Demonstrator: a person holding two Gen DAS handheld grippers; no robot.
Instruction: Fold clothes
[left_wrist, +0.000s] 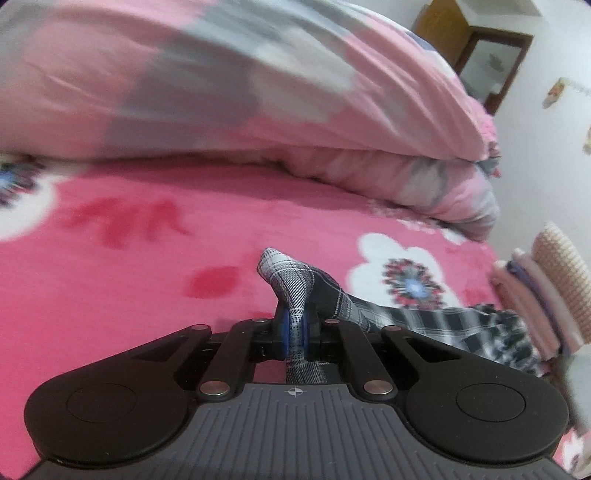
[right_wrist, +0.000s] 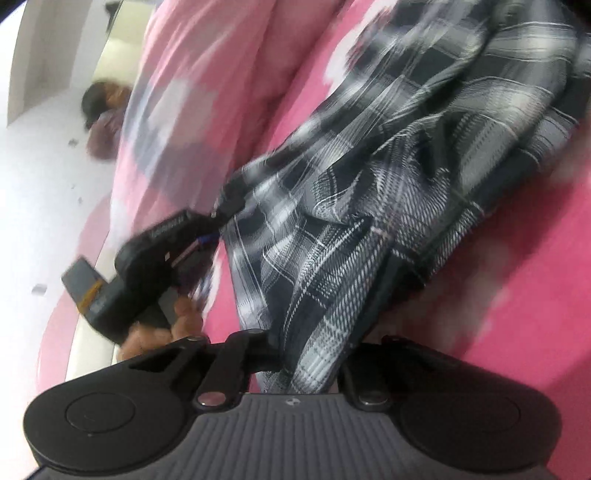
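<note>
Between the blue pads of the left gripper (left_wrist: 294, 332) a corner of the plaid shirt (left_wrist: 424, 325) was pinched, the jaws clamped on it. Cloth also ran into the right gripper (right_wrist: 308, 365), which seemingly gripped another edge, though its pads were hidden. From both tools the shirt trailed outward, rumpled, over the pink bedsheet (left_wrist: 129, 288). It looked light, soft and limp; edges and corners seemed the best holds. Folded clothes (left_wrist: 535, 295) sat stacked near the bed's edge, beyond the quilt (left_wrist: 221, 81).
</note>
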